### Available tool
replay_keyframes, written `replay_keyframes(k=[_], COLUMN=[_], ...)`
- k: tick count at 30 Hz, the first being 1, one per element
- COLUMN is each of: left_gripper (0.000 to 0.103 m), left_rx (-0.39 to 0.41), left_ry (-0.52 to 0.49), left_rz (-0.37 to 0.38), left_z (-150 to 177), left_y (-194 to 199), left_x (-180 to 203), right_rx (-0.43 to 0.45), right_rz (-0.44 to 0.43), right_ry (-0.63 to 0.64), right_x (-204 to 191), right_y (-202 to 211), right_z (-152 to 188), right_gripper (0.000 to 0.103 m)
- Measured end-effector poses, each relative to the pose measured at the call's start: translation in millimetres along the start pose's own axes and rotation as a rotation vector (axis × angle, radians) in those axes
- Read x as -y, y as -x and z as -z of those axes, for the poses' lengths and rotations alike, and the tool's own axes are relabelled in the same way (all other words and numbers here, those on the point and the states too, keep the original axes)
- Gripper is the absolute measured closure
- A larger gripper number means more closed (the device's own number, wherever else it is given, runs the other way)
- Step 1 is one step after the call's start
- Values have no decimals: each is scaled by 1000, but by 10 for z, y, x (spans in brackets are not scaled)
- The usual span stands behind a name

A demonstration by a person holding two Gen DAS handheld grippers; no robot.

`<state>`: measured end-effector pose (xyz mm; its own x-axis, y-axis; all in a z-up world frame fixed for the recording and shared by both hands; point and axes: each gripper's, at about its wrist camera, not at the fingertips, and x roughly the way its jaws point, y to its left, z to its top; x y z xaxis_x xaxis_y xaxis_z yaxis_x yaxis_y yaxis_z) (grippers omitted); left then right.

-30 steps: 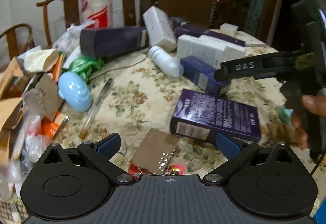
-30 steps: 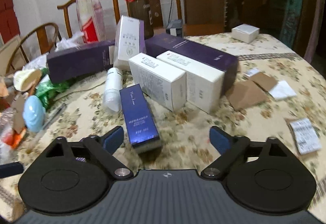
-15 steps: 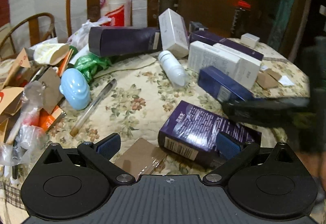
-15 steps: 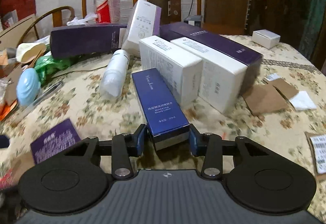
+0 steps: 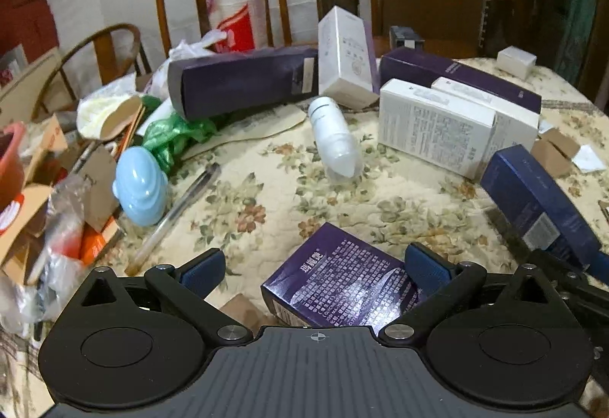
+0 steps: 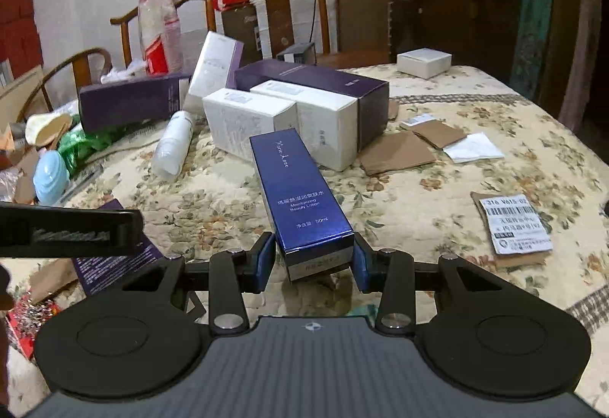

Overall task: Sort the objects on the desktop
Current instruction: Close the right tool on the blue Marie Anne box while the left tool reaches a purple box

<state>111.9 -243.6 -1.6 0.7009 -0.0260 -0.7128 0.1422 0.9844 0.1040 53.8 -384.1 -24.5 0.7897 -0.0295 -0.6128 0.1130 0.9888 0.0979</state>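
Observation:
My right gripper (image 6: 314, 260) is shut on the near end of a dark blue lotion box (image 6: 300, 189), its pads pressing both long sides. In the left wrist view the same blue lotion box (image 5: 540, 205) slants at the far right, seemingly raised off the cloth. My left gripper (image 5: 316, 266) stands open low over the floral tablecloth. A flat purple box (image 5: 342, 285) with white print lies between its fingers, close to the right pad and untouched by the left one. The left gripper's body (image 6: 68, 231) shows as a black bar at the left of the right wrist view.
Two white boxes (image 6: 281, 121) and long purple boxes (image 6: 316, 83) crowd the table's middle. A white bottle (image 5: 335, 140), a pale blue shell-shaped item (image 5: 141, 186) and a pen (image 5: 175, 212) lie left of them. Cardboard scraps (image 6: 403, 151) and a shipping label (image 6: 514, 228) lie right. Chairs stand behind.
My right gripper closed on the blue lotion box and drew it away from the white boxes. My left gripper swung so the purple box now lies between its open fingers.

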Motion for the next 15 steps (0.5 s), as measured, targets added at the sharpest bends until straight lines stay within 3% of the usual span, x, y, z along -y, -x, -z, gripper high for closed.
replay_keyframes(k=[4, 6, 11, 13, 15], left_gripper=[1, 1, 0, 0, 0], left_rx=[32, 0, -59, -78, -91], left_ry=[15, 21, 37, 26, -60], left_rz=[48, 154, 242, 377, 427], left_z=[98, 122, 78, 17, -38], left_y=[30, 17, 1, 10, 32], left_x=[-103, -255, -661, -795, -826], right_rx=[11, 7, 4, 4, 4], right_rz=[-10, -20, -37, -43, -55], right_ry=[-25, -41, -48, -49, -57], right_x=[46, 71, 57, 46, 38], right_y=[41, 47, 55, 56, 62], right_z=[6, 20, 52, 47, 31], right_gripper=[56, 56, 56, 56, 57])
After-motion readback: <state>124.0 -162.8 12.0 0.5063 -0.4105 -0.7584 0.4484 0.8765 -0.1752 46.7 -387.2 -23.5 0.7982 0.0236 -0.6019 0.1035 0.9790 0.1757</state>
